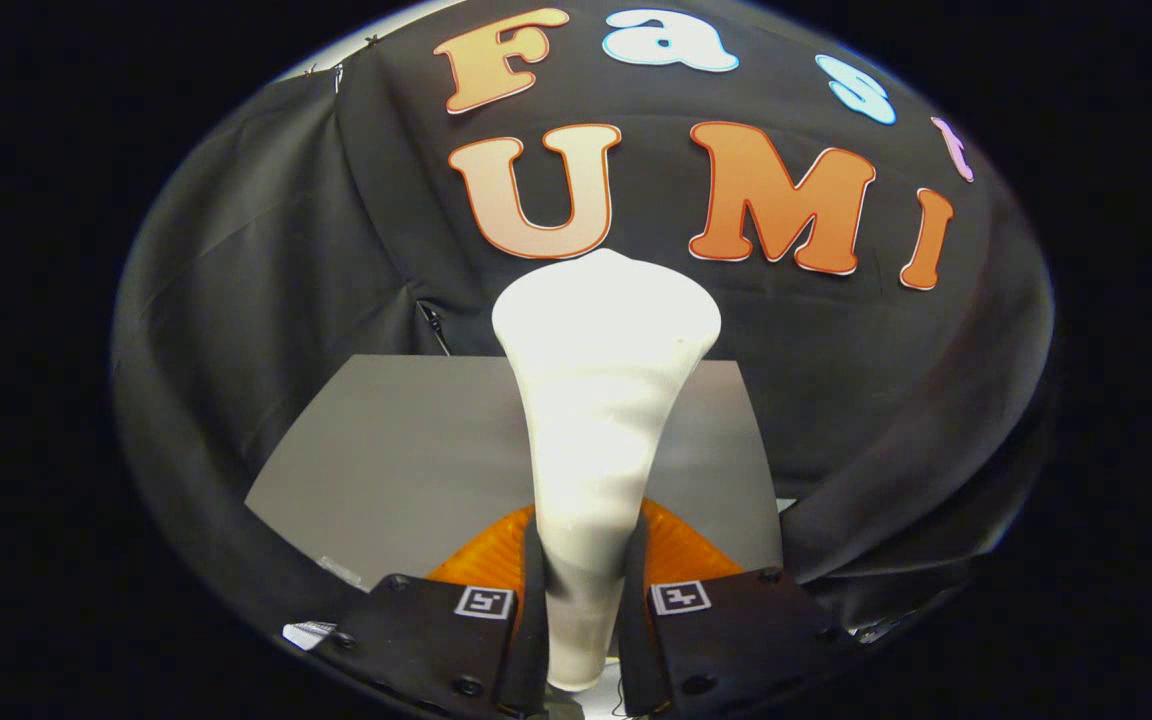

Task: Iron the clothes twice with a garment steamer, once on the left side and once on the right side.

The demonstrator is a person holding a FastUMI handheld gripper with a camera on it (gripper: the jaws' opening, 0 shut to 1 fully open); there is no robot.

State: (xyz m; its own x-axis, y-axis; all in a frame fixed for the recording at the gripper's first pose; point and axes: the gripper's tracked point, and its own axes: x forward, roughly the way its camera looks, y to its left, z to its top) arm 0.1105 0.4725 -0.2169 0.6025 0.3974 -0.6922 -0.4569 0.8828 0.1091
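The tool (584, 600) is closed on the white garment steamer (601, 400): both fingers (533, 600) press the narrow handle from the two sides. From the fingers the steamer rises upright and widens to its flat head, which stands above the grey counter (386, 450). Behind the steamer, low near the fingers, is something orange (681, 545); I cannot tell what it is. No clothes are clearly visible. The handle is smooth and tapered, so I judge it could slide or turn in the grip if the head pushes against cloth, and then the stroke would go crooked.
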